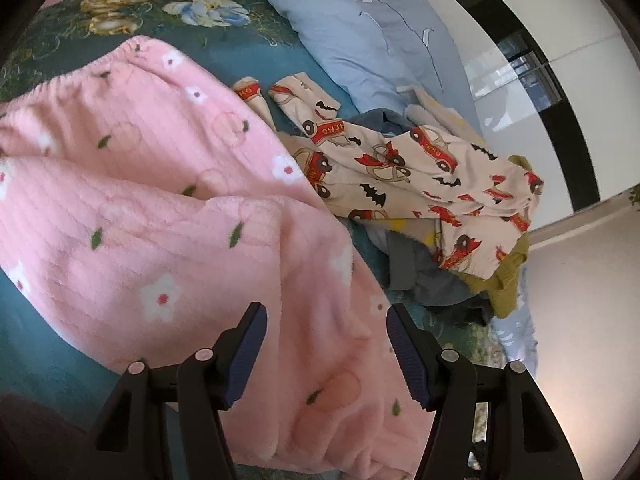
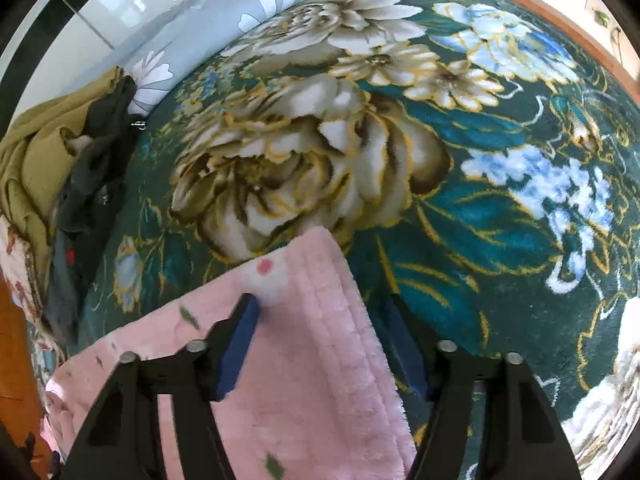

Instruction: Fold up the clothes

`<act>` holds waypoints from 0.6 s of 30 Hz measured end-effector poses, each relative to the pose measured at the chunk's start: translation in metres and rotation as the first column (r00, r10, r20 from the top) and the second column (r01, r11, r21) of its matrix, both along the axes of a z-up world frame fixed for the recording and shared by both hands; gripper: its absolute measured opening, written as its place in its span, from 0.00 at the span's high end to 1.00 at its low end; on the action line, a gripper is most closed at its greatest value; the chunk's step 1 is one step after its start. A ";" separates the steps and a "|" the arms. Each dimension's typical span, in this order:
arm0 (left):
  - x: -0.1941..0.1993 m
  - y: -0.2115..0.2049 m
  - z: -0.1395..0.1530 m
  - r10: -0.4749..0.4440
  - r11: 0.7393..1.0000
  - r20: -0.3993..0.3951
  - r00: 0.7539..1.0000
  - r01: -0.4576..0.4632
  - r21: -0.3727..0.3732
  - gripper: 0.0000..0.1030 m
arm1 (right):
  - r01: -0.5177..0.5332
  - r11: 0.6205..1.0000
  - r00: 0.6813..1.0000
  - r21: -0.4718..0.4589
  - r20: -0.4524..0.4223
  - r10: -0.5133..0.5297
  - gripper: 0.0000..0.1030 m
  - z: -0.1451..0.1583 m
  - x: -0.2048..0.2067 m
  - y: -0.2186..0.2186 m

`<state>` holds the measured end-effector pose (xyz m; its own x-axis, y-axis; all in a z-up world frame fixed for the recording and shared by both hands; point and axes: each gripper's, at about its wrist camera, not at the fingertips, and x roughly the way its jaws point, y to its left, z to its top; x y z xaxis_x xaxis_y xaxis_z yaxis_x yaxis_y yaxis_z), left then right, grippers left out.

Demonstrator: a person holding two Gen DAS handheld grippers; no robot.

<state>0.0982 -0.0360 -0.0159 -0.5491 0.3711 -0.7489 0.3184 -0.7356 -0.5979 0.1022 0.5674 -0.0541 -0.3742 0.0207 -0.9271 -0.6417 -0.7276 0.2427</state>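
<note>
Pink fleece trousers (image 1: 168,208) with white flowers lie spread on the floral blanket, waistband at the far left. My left gripper (image 1: 326,316) is open just above the trousers' lower part, with nothing between its pads. In the right wrist view a pink trouser leg end (image 2: 312,328) lies on the blanket. My right gripper (image 2: 324,308) is open and straddles that leg end, its left pad (image 2: 240,344) over the fabric and its right pad (image 2: 408,356) beside the hem.
A heap of clothes lies to the right: cream car-print pyjamas (image 1: 420,168), grey and olive garments (image 1: 504,280), also in the right wrist view (image 2: 36,160). A blue daisy quilt (image 1: 376,36) lies behind. The teal floral blanket (image 2: 440,168) covers the bed. A white wall and floor lie beyond.
</note>
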 end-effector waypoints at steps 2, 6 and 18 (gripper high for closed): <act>-0.003 0.004 -0.001 -0.014 1.000 0.004 1.000 0.014 -0.011 0.36 | -0.037 0.999 0.999 0.005 0.013 0.037 0.91 0.004 -0.010 -0.003; -0.010 0.012 -0.004 -0.048 0.998 0.003 0.999 0.048 -0.031 0.36 | -0.121 0.992 0.992 0.041 -0.027 0.122 0.92 0.035 -0.039 -0.007; -0.028 0.022 -0.022 -0.046 0.999 0.025 0.999 0.046 -0.002 0.36 | -0.206 0.916 0.937 0.343 -0.202 0.286 0.93 0.163 -0.174 -0.030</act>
